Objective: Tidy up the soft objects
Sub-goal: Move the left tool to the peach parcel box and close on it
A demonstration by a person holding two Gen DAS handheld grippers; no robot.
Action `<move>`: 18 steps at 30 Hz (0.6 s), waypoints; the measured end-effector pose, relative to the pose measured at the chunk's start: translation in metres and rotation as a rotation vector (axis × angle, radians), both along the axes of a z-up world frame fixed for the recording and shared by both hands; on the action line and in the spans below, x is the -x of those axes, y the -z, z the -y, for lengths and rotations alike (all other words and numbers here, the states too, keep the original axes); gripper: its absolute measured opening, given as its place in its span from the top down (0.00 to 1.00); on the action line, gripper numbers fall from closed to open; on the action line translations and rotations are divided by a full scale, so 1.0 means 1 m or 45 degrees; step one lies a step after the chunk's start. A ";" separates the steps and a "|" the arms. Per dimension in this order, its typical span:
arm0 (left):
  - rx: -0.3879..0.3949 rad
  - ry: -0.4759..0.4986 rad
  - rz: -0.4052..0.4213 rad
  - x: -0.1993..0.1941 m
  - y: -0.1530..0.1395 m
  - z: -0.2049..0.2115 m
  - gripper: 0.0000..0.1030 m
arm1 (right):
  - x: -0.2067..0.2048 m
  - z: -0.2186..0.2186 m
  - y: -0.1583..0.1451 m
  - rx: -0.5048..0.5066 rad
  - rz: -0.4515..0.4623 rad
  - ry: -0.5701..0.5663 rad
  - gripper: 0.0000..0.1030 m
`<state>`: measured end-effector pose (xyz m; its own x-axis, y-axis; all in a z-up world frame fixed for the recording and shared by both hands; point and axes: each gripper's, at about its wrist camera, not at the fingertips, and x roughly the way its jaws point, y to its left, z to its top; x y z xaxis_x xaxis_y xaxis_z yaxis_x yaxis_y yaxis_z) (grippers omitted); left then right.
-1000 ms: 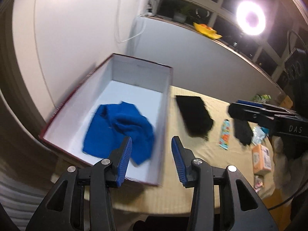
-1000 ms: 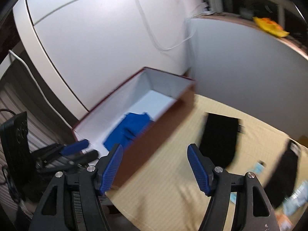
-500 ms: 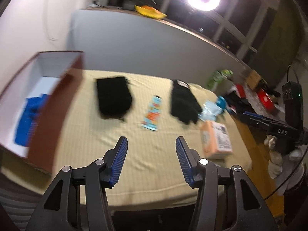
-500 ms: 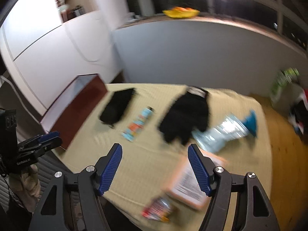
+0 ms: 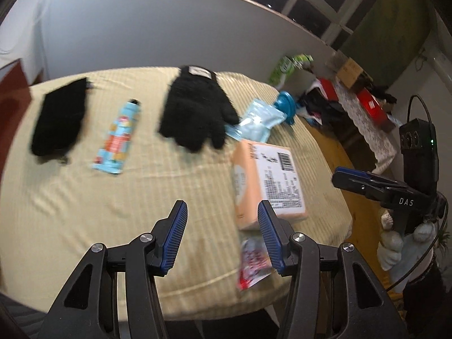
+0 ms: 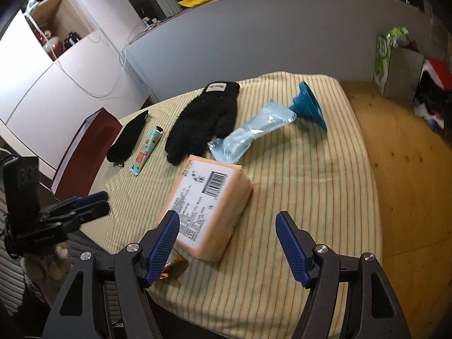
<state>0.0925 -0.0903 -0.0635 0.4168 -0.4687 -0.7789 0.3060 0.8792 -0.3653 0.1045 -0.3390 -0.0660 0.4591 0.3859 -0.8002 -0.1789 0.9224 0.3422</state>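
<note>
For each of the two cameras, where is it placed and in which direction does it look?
Left wrist: sits on the left gripper, facing across the striped tablecloth toward the black glove; its open blue fingers show, the right gripper at the edge.
Right wrist: sits on the right gripper, open, facing the orange pack; the left gripper shows.
Both share glove, tube, pack and black pouch.

Red box cut off at left; inside perhaps hidden.
</note>
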 end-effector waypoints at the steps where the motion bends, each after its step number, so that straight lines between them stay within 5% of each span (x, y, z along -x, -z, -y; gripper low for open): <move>1: 0.006 0.016 -0.015 -0.003 0.003 0.006 0.50 | -0.002 0.002 0.003 -0.010 -0.010 0.002 0.35; 11: 0.037 0.156 -0.163 -0.023 0.030 0.036 0.50 | -0.017 -0.003 0.029 -0.110 -0.090 0.015 0.42; 18: 0.013 0.234 -0.164 -0.033 0.034 0.040 0.50 | -0.025 -0.009 0.041 -0.165 -0.153 0.091 0.42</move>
<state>0.1254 -0.1305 -0.0972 0.2208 -0.5360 -0.8148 0.4111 0.8088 -0.4206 0.1290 -0.3299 -0.1069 0.3934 0.4589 -0.7966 -0.0653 0.8783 0.4736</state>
